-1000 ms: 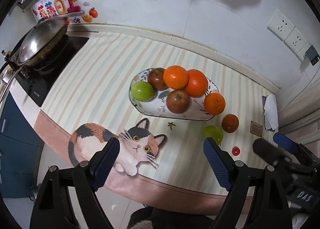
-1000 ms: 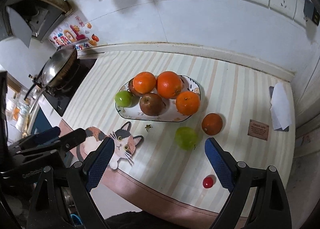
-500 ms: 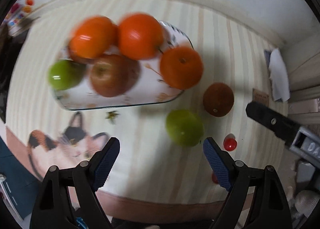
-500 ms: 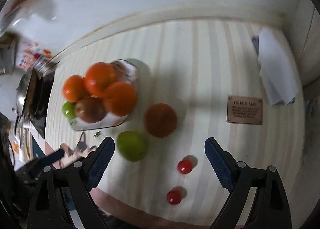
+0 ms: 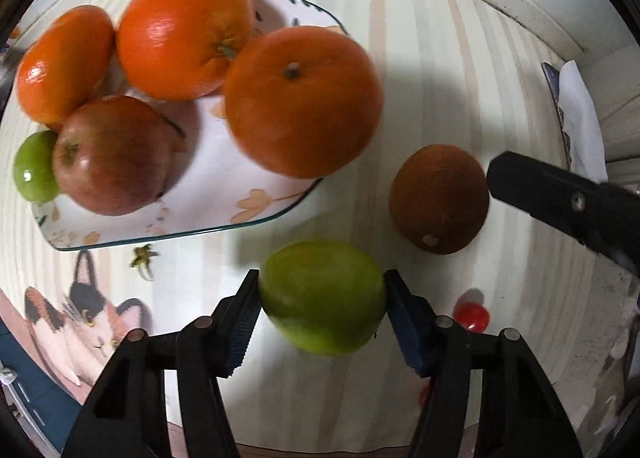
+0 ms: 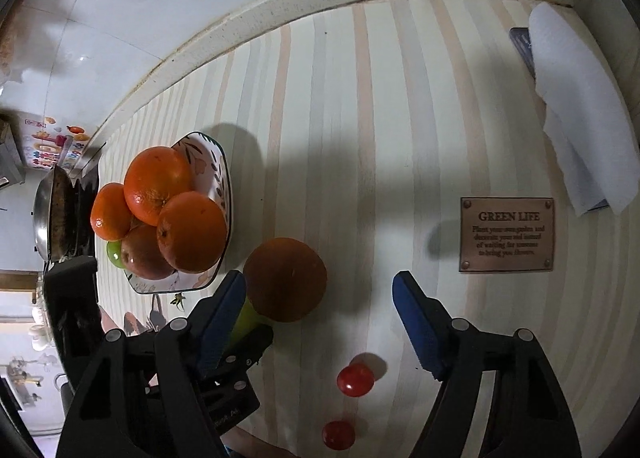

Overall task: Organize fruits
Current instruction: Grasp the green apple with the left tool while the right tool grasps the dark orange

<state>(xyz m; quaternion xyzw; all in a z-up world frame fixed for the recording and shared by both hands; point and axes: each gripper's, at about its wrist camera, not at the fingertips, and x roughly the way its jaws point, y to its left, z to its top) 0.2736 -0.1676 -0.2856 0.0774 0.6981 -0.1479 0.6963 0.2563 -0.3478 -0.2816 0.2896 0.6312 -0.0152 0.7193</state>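
Note:
A green apple (image 5: 322, 298) lies on the striped mat between the pads of my left gripper (image 5: 323, 318). Its jaws are closing, and both pads touch the apple's sides. To its right lies a dark orange (image 6: 284, 280), between the fingers of my right gripper (image 6: 320, 318). Those jaws are closing too: the left pad is near the fruit, the right pad stands clear. One right finger (image 5: 560, 198) shows in the left wrist view. The flowered plate (image 5: 208, 214) holds three oranges, a red apple (image 5: 112, 156) and a small green apple (image 5: 34, 168).
Two cherry tomatoes (image 6: 355, 379) (image 6: 338, 435) lie near the mat's front edge. A brown "GREEN LIFE" plaque (image 6: 507, 234) and a white paper towel (image 6: 580, 118) lie at the right. A wok (image 6: 52, 218) sits on the stove at the far left. The wall ledge runs behind the mat.
Both grippers have sunk toward the counter and moved right of the plate. The left jaws narrowed onto the green apple. The right jaws narrowed around the dark orange.

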